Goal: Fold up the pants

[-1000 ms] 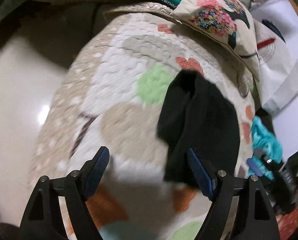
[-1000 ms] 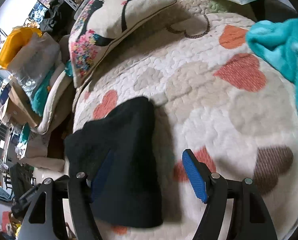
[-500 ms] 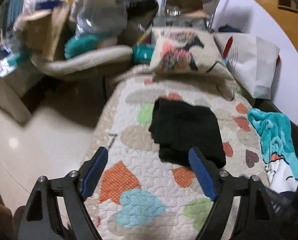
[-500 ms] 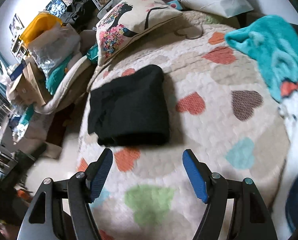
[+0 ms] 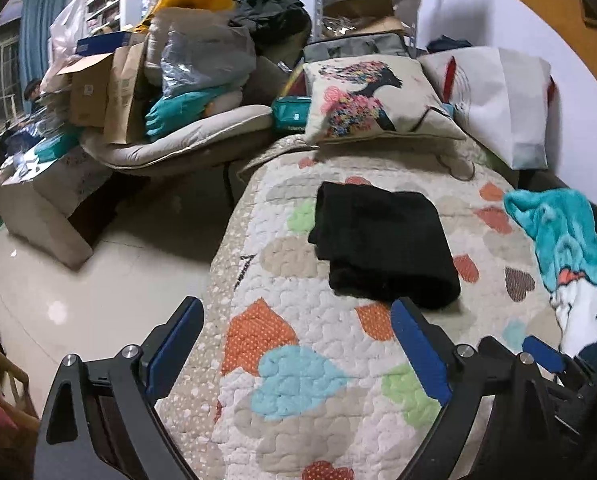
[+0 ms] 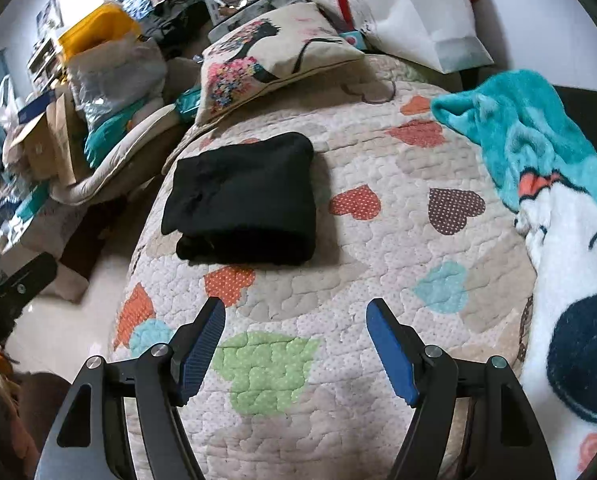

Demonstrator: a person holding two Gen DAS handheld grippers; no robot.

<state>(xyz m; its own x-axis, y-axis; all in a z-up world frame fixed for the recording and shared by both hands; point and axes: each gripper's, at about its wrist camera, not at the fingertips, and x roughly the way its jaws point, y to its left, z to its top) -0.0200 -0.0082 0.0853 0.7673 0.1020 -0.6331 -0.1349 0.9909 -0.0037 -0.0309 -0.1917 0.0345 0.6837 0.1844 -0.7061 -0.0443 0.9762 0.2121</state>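
Note:
The black pants (image 5: 382, 240) lie folded into a thick rectangle on the heart-patterned quilt (image 5: 306, 372), towards its left edge; in the right wrist view the pants (image 6: 242, 200) sit up and left of centre. My left gripper (image 5: 298, 320) hovers well back from the bundle, jaws opening wide, nothing between them. My right gripper (image 6: 296, 320) also stands open and empty, apart from the pants. The right gripper's body shows at the lower right of the left wrist view.
A teal and white fleece blanket (image 6: 546, 200) lies along the quilt's right side. A printed cushion (image 5: 374, 100) and a white bag (image 5: 502, 100) rest at the far end. Left of the bed are tiled floor (image 5: 78, 280), a padded seat and piled boxes and bags (image 5: 146, 80).
Both grippers have drawn back from the folded pants, which now lie free on the quilt. The left view rose and tilted up, bringing the room's clutter into sight. The left jaws widened.

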